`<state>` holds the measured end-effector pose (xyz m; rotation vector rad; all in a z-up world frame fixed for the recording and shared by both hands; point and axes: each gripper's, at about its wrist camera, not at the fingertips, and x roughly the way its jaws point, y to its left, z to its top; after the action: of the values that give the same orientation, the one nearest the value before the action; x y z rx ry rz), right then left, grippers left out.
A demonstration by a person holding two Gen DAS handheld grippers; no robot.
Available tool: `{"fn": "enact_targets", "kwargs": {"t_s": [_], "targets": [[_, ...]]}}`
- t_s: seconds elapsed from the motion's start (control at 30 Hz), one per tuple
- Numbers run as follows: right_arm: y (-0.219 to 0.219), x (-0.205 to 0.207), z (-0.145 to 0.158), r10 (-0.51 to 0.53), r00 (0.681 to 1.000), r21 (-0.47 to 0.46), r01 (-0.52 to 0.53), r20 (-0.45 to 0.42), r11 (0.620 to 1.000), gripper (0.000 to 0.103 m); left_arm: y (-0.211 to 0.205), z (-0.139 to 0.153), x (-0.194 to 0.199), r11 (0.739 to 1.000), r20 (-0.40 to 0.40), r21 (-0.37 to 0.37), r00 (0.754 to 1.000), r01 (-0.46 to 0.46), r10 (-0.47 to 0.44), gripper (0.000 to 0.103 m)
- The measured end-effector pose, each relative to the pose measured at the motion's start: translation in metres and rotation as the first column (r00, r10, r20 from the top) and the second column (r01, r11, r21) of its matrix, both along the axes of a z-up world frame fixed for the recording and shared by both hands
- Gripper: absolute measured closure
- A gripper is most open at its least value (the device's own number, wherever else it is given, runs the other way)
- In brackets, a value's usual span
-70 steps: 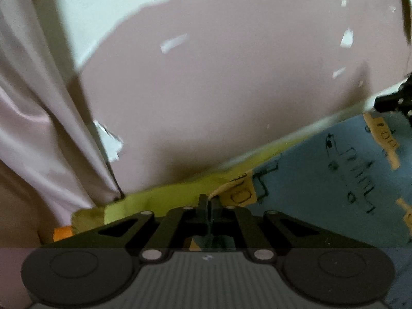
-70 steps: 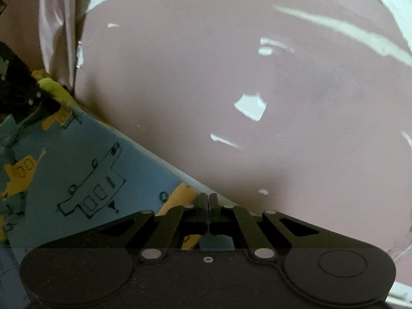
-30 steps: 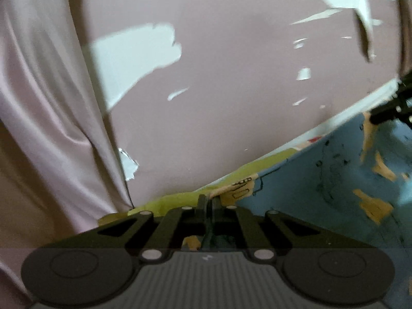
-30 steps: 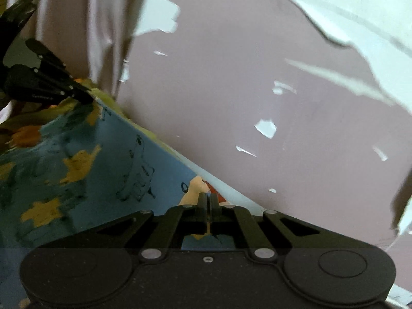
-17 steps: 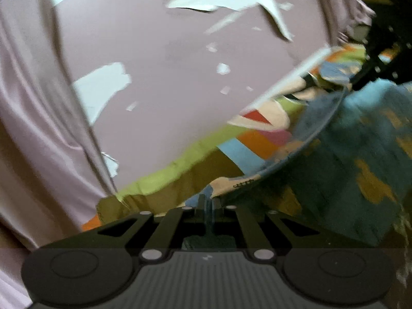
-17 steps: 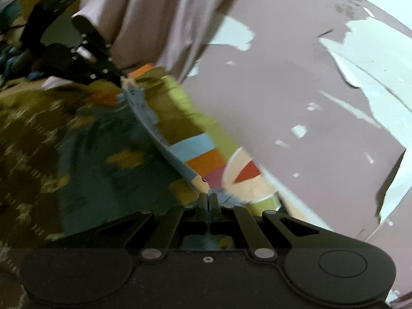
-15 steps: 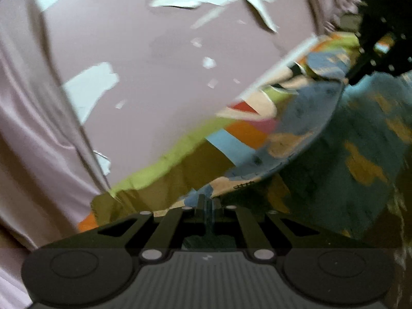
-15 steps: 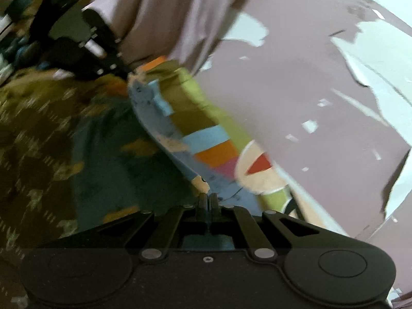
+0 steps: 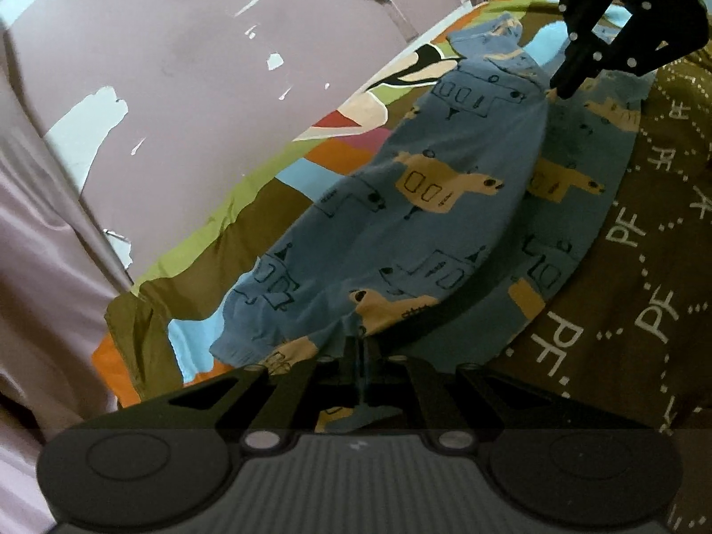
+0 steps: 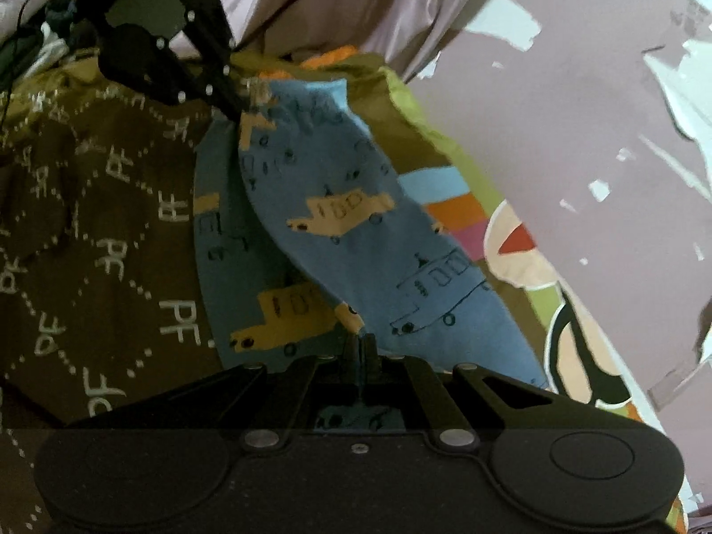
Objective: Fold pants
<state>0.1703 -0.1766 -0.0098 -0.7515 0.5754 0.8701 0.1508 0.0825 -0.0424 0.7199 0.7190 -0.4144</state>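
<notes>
Your claws have swung down from wall to bed | left claw (image 9: 358, 340), right claw (image 10: 359, 341) each pinch soft blue vehicle-print pants (image 9: 422, 187) above brown "PF"-lettered blanket (image 9: 645, 267)

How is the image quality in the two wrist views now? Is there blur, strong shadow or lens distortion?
Left wrist view: fairly sharp; the print on the blue pants reads clearly, a dark shadow lies under the raised fold, and the fisheye bends the bed edge and blackens the corners. Right wrist view: dimmer and softer, the pants slightly smeared, the brown blanket underexposed, the same curved distortion.
</notes>
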Motion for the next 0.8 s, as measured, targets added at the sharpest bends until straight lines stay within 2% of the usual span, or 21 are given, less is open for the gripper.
{"fn": "enact_targets", "kwargs": {"t_s": [0.43, 0.63, 0.73, 0.77, 0.8], "targets": [[-0.008, -0.026, 0.006, 0.046, 0.998, -0.002, -0.046, -0.035, 0.999, 0.103, 0.010, 0.004, -0.016, 1.000, -0.013, 0.005, 1.000, 0.022, -0.022, 0.103], [-0.004, -0.039, -0.006, 0.086, 0.993, -0.026, -0.089, -0.085, 0.996, 0.103, 0.009, 0.000, -0.023, 0.999, -0.042, 0.011, 0.999, 0.033, -0.033, 0.103], [-0.001, -0.042, -0.012, 0.107, 0.991, -0.048, -0.111, -0.079, 0.993, 0.103, 0.007, -0.002, -0.025, 0.999, -0.051, 0.016, 0.998, 0.043, -0.042, 0.103], [0.000, -0.041, -0.013, 0.118, 0.991, -0.060, -0.122, -0.067, 0.991, 0.102, 0.006, -0.002, -0.025, 0.999, -0.054, 0.017, 0.998, 0.046, -0.045, 0.103], [0.002, -0.041, -0.014, 0.130, 0.990, -0.071, -0.134, -0.053, 0.989, 0.091, 0.006, -0.002, -0.025, 0.999, -0.056, 0.018, 0.997, 0.048, -0.047, 0.103]]}}
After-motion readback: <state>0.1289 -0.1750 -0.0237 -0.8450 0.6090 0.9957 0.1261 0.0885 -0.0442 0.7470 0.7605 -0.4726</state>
